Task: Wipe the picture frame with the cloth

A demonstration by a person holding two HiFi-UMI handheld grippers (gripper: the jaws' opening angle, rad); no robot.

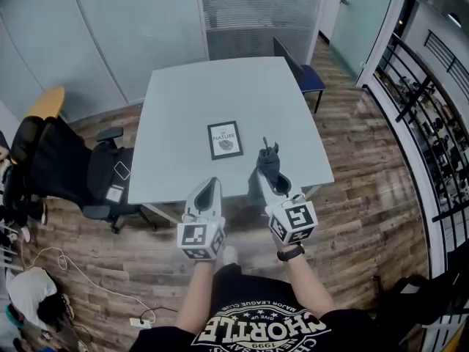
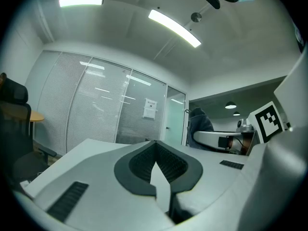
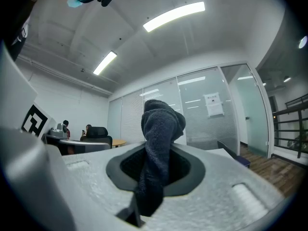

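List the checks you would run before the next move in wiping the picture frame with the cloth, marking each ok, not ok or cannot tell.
1. Cloth clamped in the right gripper: ok.
2. Left gripper free, jaws together on nothing: ok.
3. Picture frame lying flat on the table, nothing on top of it: ok.
4. Cloth in contact with the frame: not ok, it is held apart, to the frame's right.
5. Frame braced against sliding: not ok, neither gripper touches it.
6. Where the frame is dirty: cannot tell.
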